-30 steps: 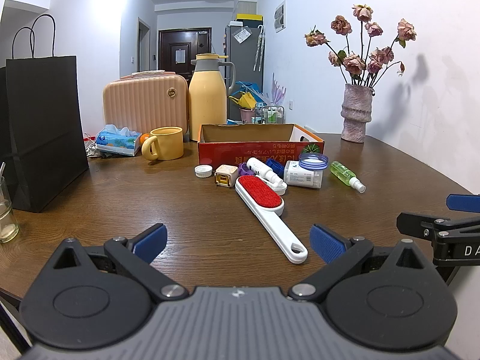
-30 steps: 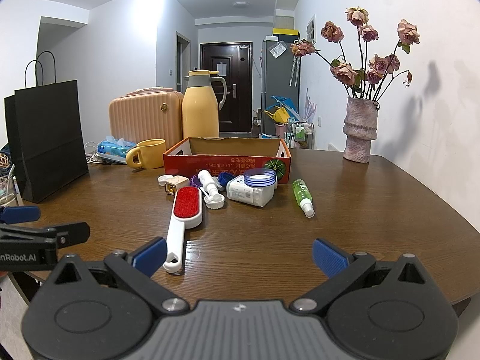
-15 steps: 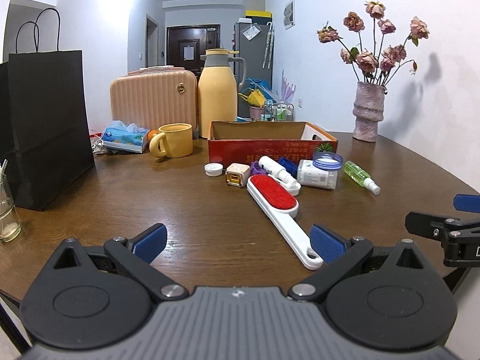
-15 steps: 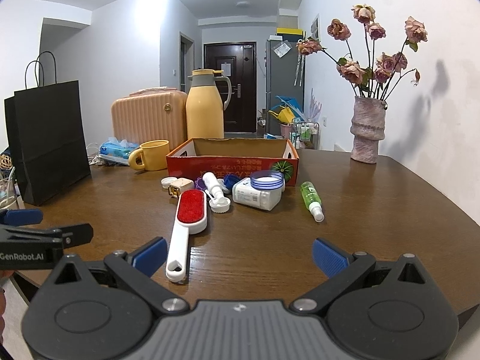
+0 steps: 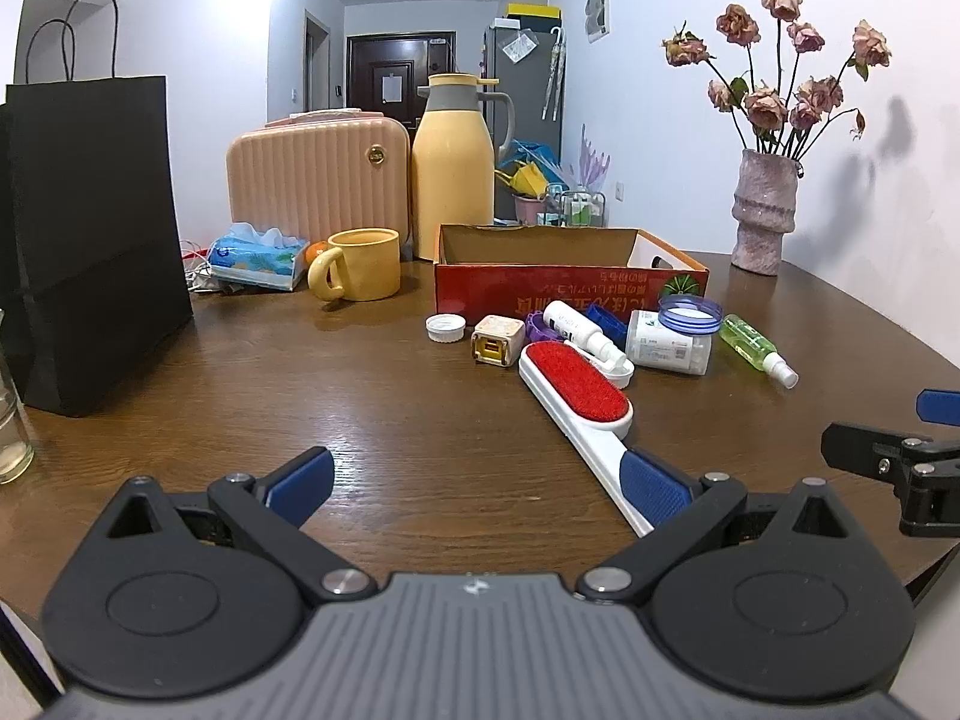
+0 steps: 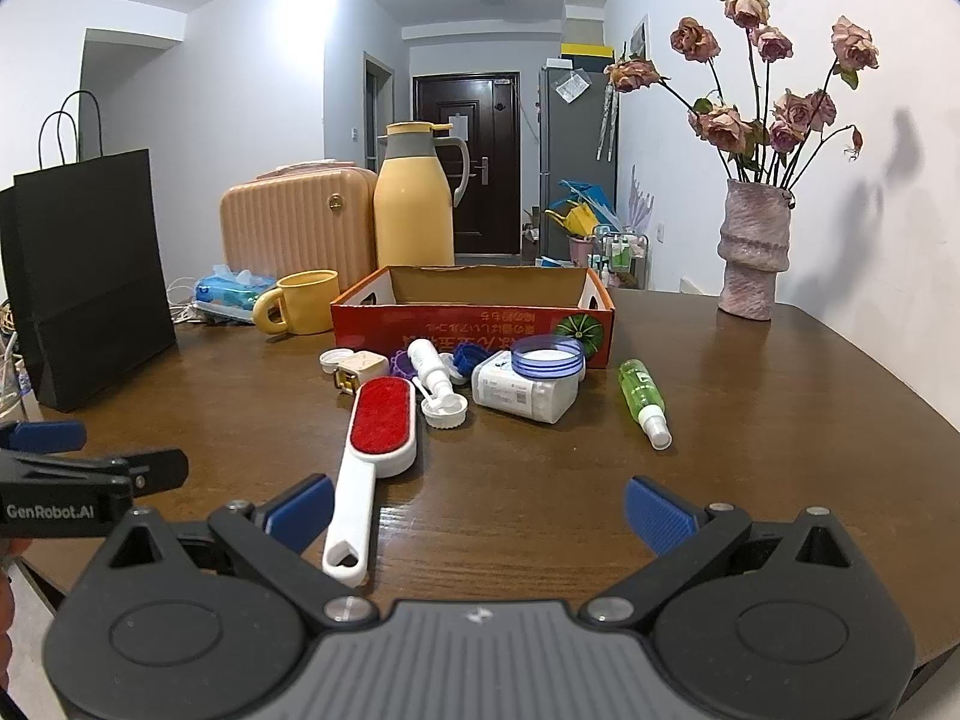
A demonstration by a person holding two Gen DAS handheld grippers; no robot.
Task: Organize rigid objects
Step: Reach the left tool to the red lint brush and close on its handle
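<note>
Both grippers spread wide, holding nothing.
Left gripper [image 5: 477, 486] hovering low by brush [image 5: 576, 387] handle, right gripper [image 6: 477, 510] alongside, box [image 6: 474, 315] behind.

On the table [image 5: 300, 396], the box [image 5: 570, 294] is the landmark: mug [image 5: 360, 264] to its left, flask [image 5: 453, 168] behind it. The lint brush [image 5: 576, 390] and bottles [image 5: 669, 348] lie before it, the vase [image 5: 765, 210] to its right.

The left gripper [image 5: 477, 483] and right gripper [image 6: 477, 510] look alike: a grey ribbed body in the middle, two black rounded housings with circular recesses, and black linkage arms with triangular cut-outs. Silver screws sit at the pivots. The fingers [image 5: 651, 489] carry ribbed blue pads. White "GenRobot.AI" lettering [image 6: 51, 511] marks the side of the left one.
</note>
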